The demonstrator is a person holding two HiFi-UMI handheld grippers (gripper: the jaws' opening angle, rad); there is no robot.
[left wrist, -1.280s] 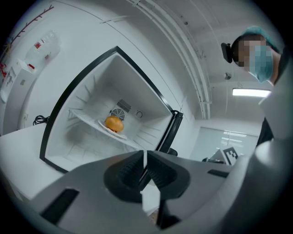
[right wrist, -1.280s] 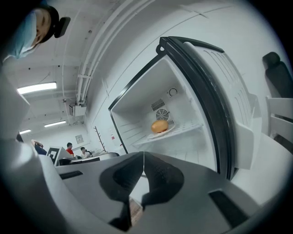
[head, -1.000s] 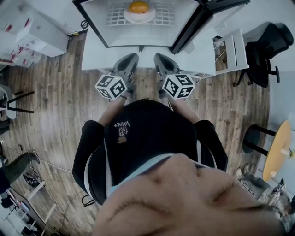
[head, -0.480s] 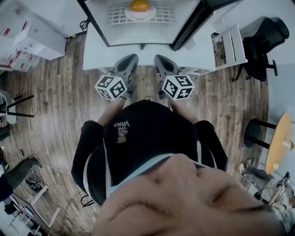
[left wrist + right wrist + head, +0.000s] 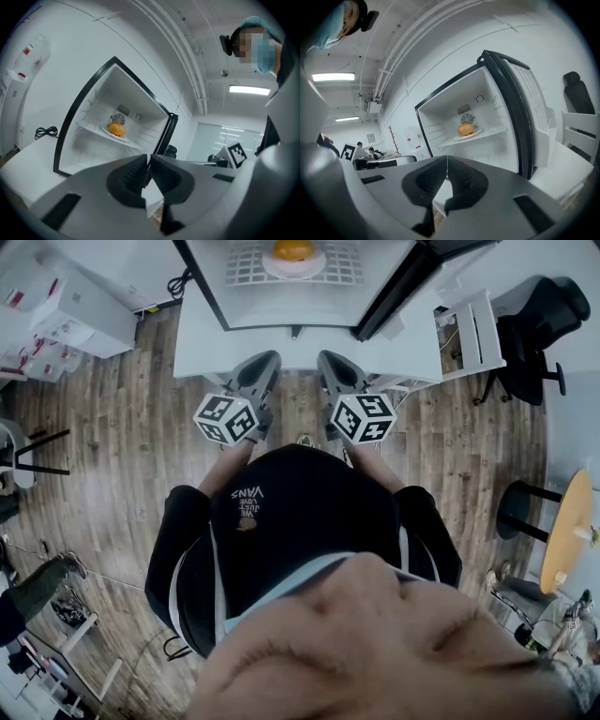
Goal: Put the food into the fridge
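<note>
The white fridge (image 5: 211, 277) stands open at the top of the head view. An orange, round piece of food (image 5: 293, 249) lies on a white plate (image 5: 272, 266) on the fridge's wire shelf. Both gripper views show that food (image 5: 116, 129) (image 5: 465, 129) deep inside, well beyond the jaws. My left gripper (image 5: 263, 362) (image 5: 149, 159) and right gripper (image 5: 331, 362) (image 5: 447, 165) are side by side in front of the fridge, pointing at it. Both are shut with nothing between the jaws. The fridge door (image 5: 520, 122) hangs open at the right.
The fridge sits on a white low stand (image 5: 202, 348). A white rack (image 5: 469, 334) and a black office chair (image 5: 539, 329) are to its right, with a round wooden table (image 5: 567, 531) further back. White boxes (image 5: 75, 306) and a stool (image 5: 28, 451) are at the left.
The fridge and the food have slid slightly toward the top edge of the head view. Both grippers stay shut and side by side.
</note>
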